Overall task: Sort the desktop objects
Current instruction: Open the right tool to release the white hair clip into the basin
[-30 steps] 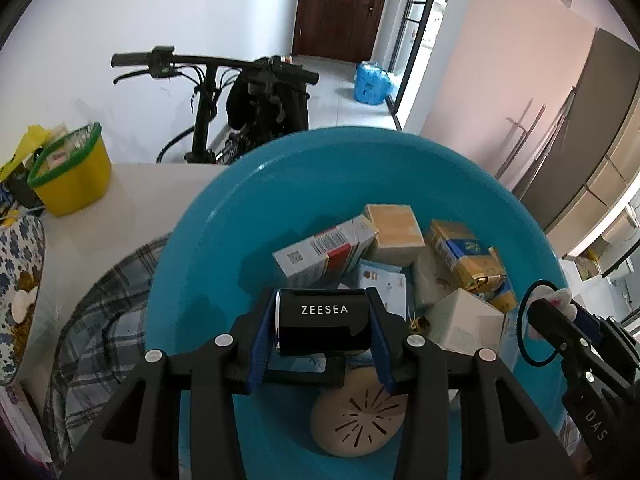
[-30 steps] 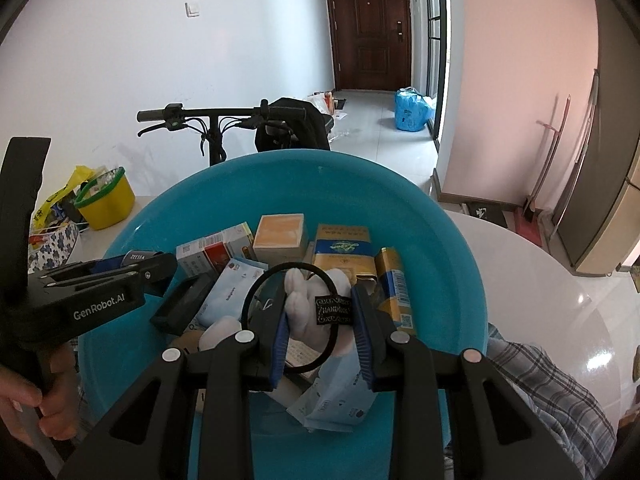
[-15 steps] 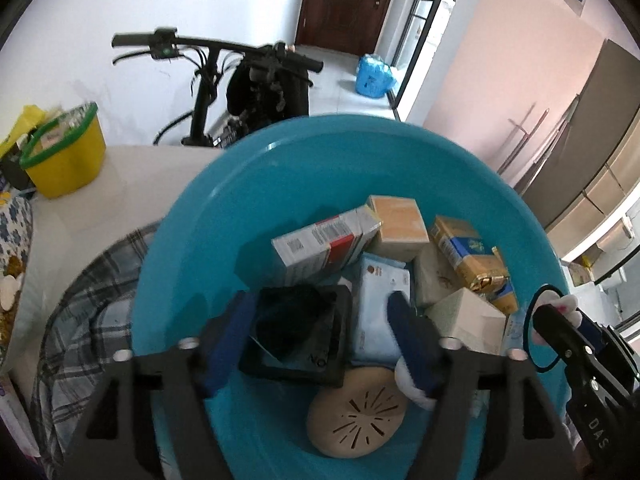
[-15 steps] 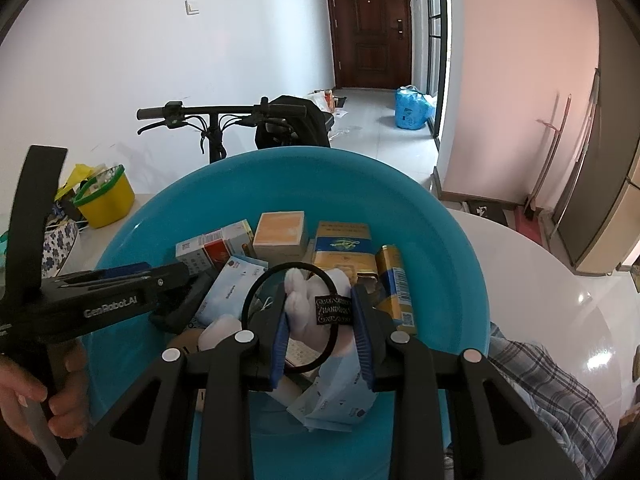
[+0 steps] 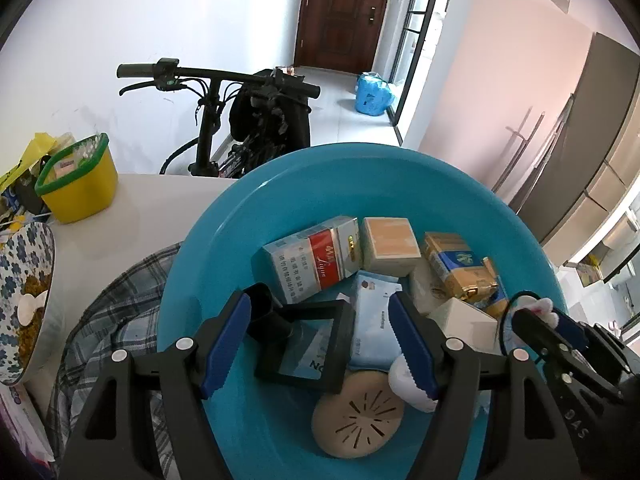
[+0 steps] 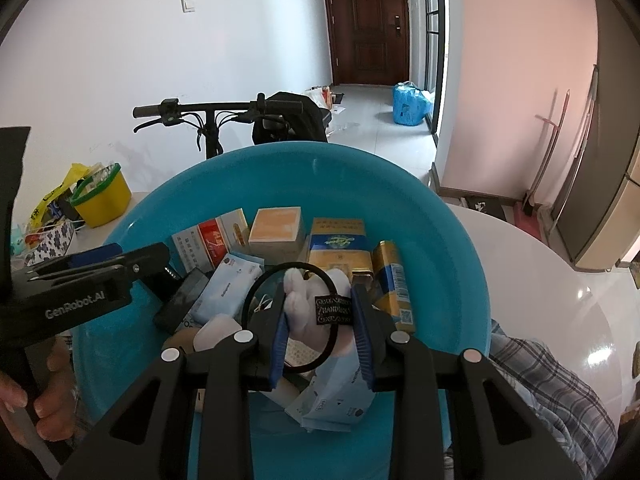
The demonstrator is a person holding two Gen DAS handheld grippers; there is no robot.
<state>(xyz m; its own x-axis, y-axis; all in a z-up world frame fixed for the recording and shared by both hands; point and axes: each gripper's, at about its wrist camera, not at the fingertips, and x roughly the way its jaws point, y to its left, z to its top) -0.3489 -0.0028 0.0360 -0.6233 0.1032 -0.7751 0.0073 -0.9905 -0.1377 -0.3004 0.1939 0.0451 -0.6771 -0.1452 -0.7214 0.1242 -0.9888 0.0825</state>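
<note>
The left wrist view showed the left gripper (image 5: pixel 320 338) with its jaws spread wide and nothing between them, poised over a black frame-like case (image 5: pixel 306 342) and a small black cylinder (image 5: pixel 262 314) lying in the blue basin (image 5: pixel 224 236); it alone showed a round beige vented disc (image 5: pixel 358 420) at the lower centre of the frame and a blue-flowered bowl (image 5: pixel 24 264) at the left edge. The right wrist view showed what the other caught only at its far right: the right gripper (image 6: pixel 320 330), jaws clamped on a white plush hair tie (image 6: pixel 310 300) with a black elastic loop and a small dark label, held above the basin's contents. That view also showed the person's hand (image 6: pixel 44 392) at lower left gripping the left tool. In the basin lay one red-and-white carton (image 5: pixel 310 258), one tan square box (image 5: pixel 390 246), one yellow-and-blue pack (image 5: pixel 460 270), one pale blue tissue packet (image 5: pixel 372 320) and one white box (image 5: pixel 464 320); the right view added a gold-and-blue can (image 6: pixel 392 280) beside the yellow pack. One yellow tub (image 5: pixel 78 184) with a green rim, stuffed with small packets, stood on the white tabletop (image 5: pixel 120 224) at upper left, and a plaid cloth (image 5: pixel 104 328) lay under the basin.
</note>
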